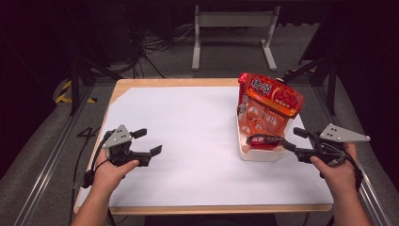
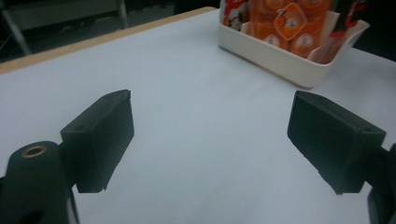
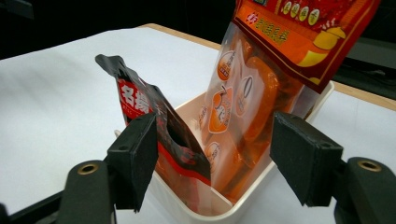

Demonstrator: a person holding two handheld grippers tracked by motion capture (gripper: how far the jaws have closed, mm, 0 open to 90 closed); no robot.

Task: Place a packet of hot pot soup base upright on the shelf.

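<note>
The right gripper (image 3: 212, 163) has its jaws spread wide around the near end of a white bin (image 3: 261, 186), pressing on nothing; a small dark red packet (image 3: 154, 126) leans just inside the left jaw. Behind it in the bin stands a large orange snack bag (image 1: 270, 101), upright and taller than the rim. The left gripper (image 1: 145, 141) hovers well apart over the white-covered bench (image 1: 188, 141), its jaws wide and empty.
</note>
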